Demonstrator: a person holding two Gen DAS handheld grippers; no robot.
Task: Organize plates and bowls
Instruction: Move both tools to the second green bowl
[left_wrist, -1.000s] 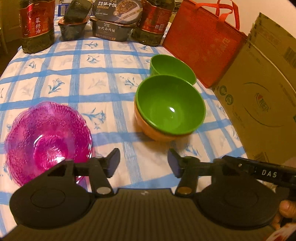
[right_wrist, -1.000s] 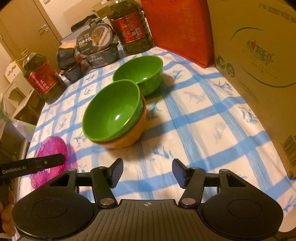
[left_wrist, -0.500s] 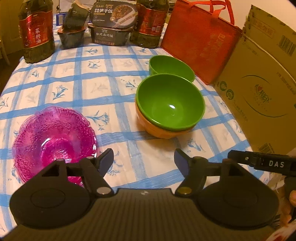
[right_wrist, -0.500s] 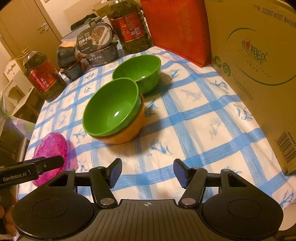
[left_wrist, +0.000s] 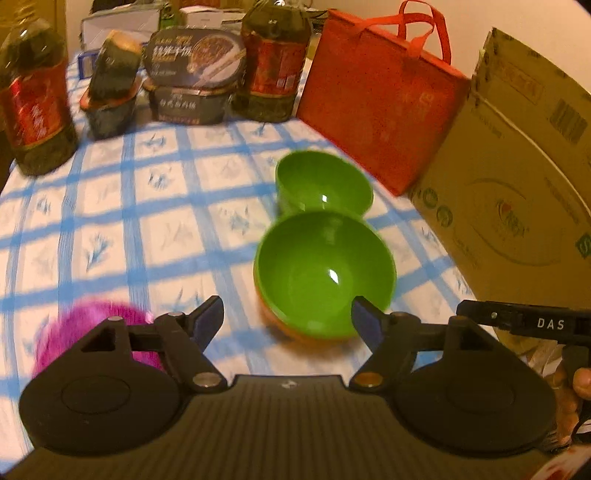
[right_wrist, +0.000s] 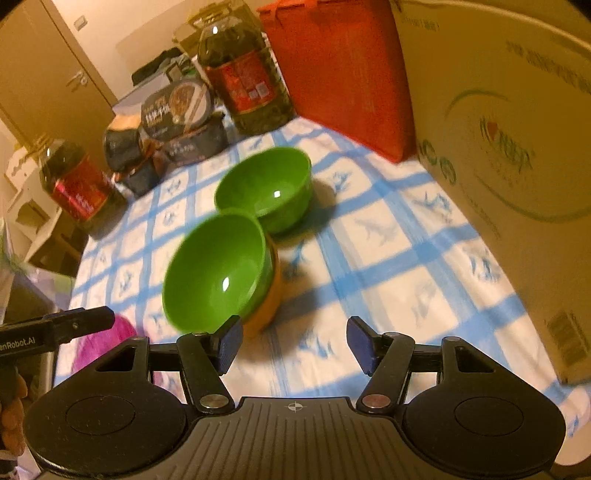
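Note:
A green bowl (left_wrist: 325, 273) sits nested in an orange bowl (left_wrist: 284, 328) on the blue-checked tablecloth; the pair also shows in the right wrist view (right_wrist: 218, 273). A second green bowl (left_wrist: 323, 184) stands just behind it, also in the right wrist view (right_wrist: 266, 188). A pink glass bowl (left_wrist: 92, 325) lies at the near left, partly hidden behind my left gripper (left_wrist: 288, 321). That gripper is open and empty, held above the near table edge. My right gripper (right_wrist: 293, 341) is open and empty, near the stacked bowls' right side.
Two oil bottles (left_wrist: 33, 103) (left_wrist: 273, 62) and food boxes (left_wrist: 194, 74) line the far edge. A red bag (left_wrist: 380, 96) and a large cardboard box (left_wrist: 517, 192) stand along the right side.
Both grippers have pulled back and up from the bowls, and the views are blurred with motion. The left gripper's jaws have opened wider. The bowls have not moved.

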